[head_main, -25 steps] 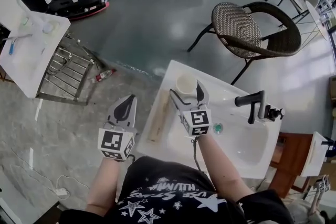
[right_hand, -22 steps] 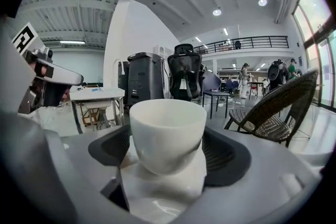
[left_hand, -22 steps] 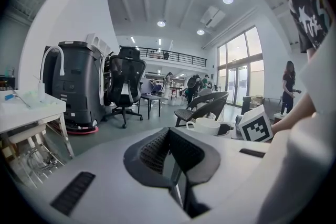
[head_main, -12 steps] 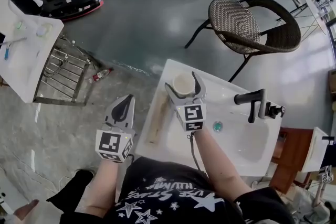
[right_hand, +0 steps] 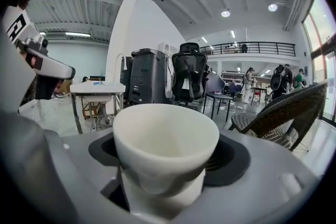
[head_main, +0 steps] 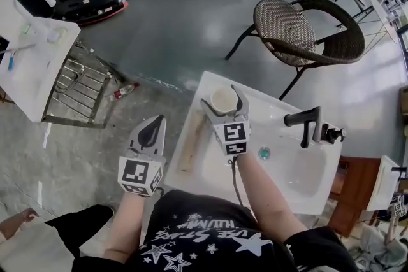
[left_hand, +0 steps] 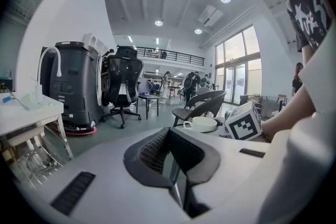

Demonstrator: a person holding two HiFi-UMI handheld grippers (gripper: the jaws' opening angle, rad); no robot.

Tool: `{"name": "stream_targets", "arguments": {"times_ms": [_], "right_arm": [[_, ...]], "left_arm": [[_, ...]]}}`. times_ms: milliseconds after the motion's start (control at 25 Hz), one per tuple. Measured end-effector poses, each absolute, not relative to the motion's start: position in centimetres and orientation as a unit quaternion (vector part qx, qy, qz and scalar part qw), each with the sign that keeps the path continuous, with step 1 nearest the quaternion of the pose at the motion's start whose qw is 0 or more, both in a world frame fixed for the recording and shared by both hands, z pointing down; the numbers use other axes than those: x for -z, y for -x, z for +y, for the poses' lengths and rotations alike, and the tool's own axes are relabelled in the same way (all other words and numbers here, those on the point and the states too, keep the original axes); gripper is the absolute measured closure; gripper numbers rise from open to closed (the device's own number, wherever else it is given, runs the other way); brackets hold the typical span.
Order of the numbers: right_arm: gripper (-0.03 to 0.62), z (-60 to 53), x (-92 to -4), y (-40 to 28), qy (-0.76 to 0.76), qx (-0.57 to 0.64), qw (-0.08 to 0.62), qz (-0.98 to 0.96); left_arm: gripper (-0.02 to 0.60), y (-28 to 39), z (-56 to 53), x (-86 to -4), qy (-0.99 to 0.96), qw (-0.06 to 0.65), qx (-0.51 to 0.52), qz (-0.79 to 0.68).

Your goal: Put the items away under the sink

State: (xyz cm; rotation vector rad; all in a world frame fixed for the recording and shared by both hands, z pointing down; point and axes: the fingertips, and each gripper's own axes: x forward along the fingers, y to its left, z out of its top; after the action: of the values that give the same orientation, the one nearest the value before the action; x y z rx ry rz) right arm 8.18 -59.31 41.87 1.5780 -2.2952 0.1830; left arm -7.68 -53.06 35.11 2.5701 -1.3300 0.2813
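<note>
Standing at the big white sink (head_main: 322, 181), I have my right gripper (head_main: 221, 96) squeezing the cup (head_main: 223, 100) from both sides at the far left corner of the sink top, I think so it won't slip on the way down under. The cup stands straight up, open end to the ceiling. My left gripper (head_main: 156, 121) is pinched together on nothing, waiting left of the sink.
</note>
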Motion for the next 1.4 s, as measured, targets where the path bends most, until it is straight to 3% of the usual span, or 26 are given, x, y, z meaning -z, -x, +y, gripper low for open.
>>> {"name": "stream_targets", "arguments": {"times_ms": [560, 920, 1400], "right_arm": [[0.184, -52.9, -35.7, -11.4, -0.552, -0.099, 0.069, -0.825], [0.186, -45.4, -33.1, -12.1, -0.511, -0.078, 0.063, -0.853], [0.186, -30.3, -33.0, -18.8, -0.490, -0.123, 0.052, -0.861]], "left_arm": [[0.572, 5.8, -48.9, -32.5, -0.879, 0.090, -0.085, -0.460], [0.572, 3.3, -41.5, -30.9, -0.871, 0.081, -0.072, -0.479], [0.572, -2.2, -25.6, -29.8, -0.854, 0.081, -0.058, -0.510]]}}
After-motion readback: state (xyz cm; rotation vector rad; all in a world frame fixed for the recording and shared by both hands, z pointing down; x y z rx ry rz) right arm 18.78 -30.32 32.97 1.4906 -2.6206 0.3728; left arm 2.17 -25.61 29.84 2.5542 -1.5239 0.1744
